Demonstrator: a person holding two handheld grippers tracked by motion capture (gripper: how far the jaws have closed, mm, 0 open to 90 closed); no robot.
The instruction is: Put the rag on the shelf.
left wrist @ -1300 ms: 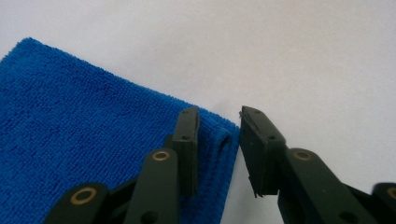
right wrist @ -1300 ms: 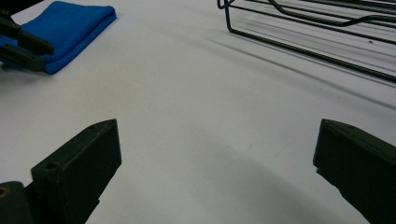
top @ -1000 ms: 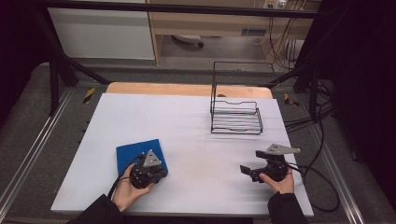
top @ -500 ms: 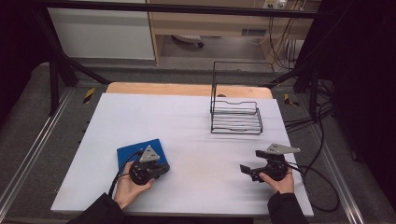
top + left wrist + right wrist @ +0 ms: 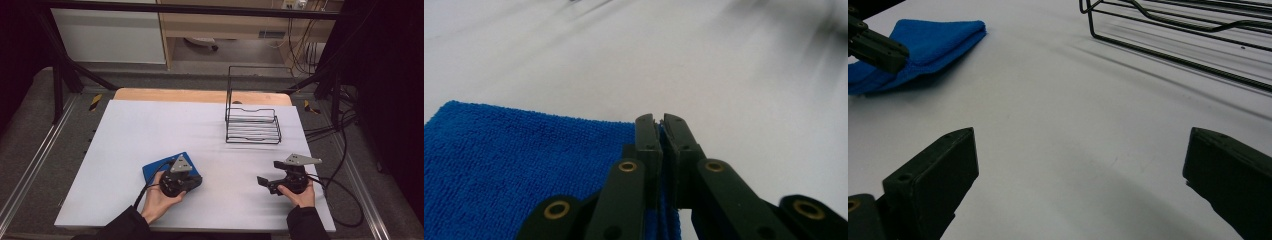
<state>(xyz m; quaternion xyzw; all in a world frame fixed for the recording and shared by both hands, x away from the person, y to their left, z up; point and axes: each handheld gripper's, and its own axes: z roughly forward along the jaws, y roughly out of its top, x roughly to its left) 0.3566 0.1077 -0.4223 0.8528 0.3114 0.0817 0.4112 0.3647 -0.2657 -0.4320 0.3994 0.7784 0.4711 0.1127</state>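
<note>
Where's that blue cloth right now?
In the high view the blue cloth lies near the table's front left, its edge pinched in the left gripper, well left of the wire rack.

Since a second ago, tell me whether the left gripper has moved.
Yes. The left gripper, shut on the blue cloth, has shifted slightly right, toward the wire rack.

Showing a brightly and evenly lit white table [image 5: 150,130] at centre of the high view, surroundings falling into deep darkness at left and right edges. Appearing soft and slightly grainy overall. Casting faint shadows under the wire rack [image 5: 252,122]. Smearing into motion blur at upper right of the left gripper view; rendering the blue cloth [image 5: 499,160] weave sharply. Blurring the near jaws in the right gripper view; lower half dimming.
</note>
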